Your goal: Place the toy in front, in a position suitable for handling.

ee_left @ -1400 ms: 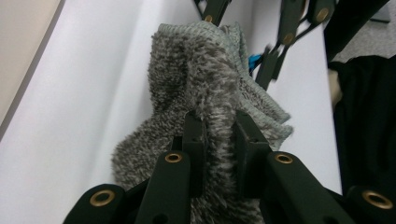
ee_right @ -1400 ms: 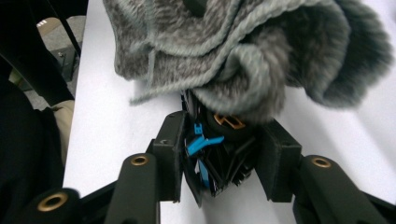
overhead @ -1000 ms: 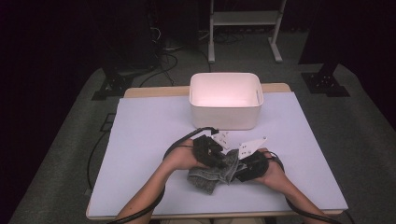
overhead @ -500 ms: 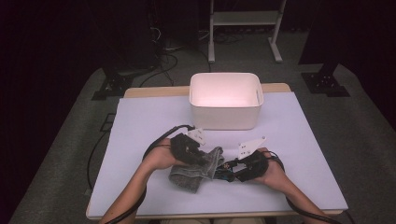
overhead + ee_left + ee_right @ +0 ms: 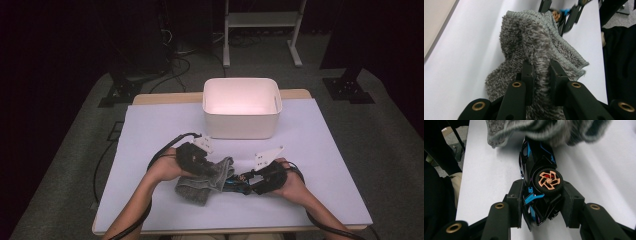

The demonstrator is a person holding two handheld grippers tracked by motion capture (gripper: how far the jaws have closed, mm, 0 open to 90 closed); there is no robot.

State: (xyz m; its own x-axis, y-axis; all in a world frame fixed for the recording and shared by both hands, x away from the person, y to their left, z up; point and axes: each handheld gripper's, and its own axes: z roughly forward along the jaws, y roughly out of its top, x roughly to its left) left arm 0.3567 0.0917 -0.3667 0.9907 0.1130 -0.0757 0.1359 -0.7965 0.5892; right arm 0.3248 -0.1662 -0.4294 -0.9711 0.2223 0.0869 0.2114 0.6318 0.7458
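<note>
The grey towel (image 5: 205,181) lies bunched on the worktop (image 5: 150,125) at about 7 o'clock from the white bin (image 5: 241,109), a little nearer the person's edge and further left than a second ago, when it sat tucked between the two hands. The left claw (image 5: 541,75) is clamped on a fold of its shaggy pile (the knitted hem runs along the upper edge in the left gripper view) and has carried the cloth leftward, so its right end now drapes over the nose of the toy car (image 5: 539,182). The right claw (image 5: 541,202) has kept its place at 3 o'clock from the towel, pinched on the car's rear. The car is black with blue trim and copper-coloured spoked wheels, lying on its side. No writing can be read on either thing.
</note>
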